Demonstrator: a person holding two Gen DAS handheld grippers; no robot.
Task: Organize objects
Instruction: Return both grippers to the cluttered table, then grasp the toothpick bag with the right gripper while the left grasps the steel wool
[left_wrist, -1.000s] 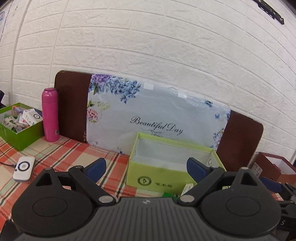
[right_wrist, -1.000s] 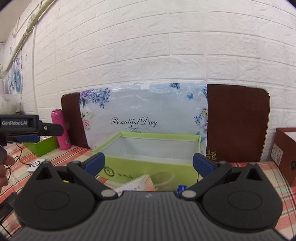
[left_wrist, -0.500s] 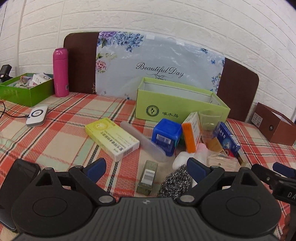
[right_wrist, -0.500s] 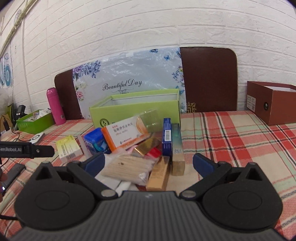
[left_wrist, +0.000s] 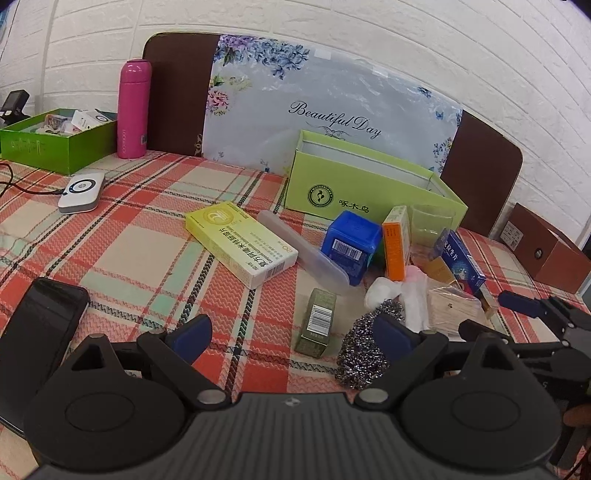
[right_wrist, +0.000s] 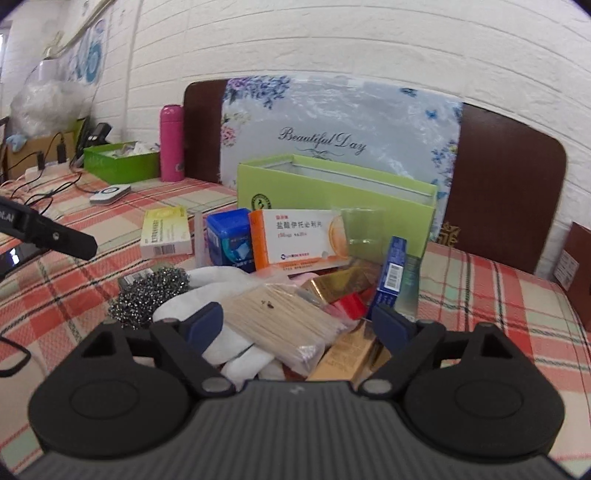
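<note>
A pile of small things lies on the plaid tablecloth before an open light-green box (left_wrist: 369, 184) (right_wrist: 332, 188). It holds a yellow carton (left_wrist: 240, 242), a blue cube box (left_wrist: 351, 245), an orange-and-white carton (right_wrist: 299, 236), a steel scourer (left_wrist: 360, 356) (right_wrist: 147, 295), a small olive box (left_wrist: 317, 321), a toothpick packet (right_wrist: 280, 321), a gold box (right_wrist: 347, 356) and a blue carton (right_wrist: 391, 273). My left gripper (left_wrist: 291, 336) is open, above the cloth near the olive box. My right gripper (right_wrist: 297, 326) is open, above the toothpick packet.
A pink flask (left_wrist: 133, 109) and a dark-green box of small items (left_wrist: 55, 138) stand at the back left. A white charger puck (left_wrist: 81, 192) lies near them. A black phone (left_wrist: 37, 339) lies at the left front. A brown box (left_wrist: 543, 247) stands at the right.
Both wrist views have tipped down from the wall and the box towards the table. The pile has come into view and now sits closer under both grippers. Both grippers have stayed open.
</note>
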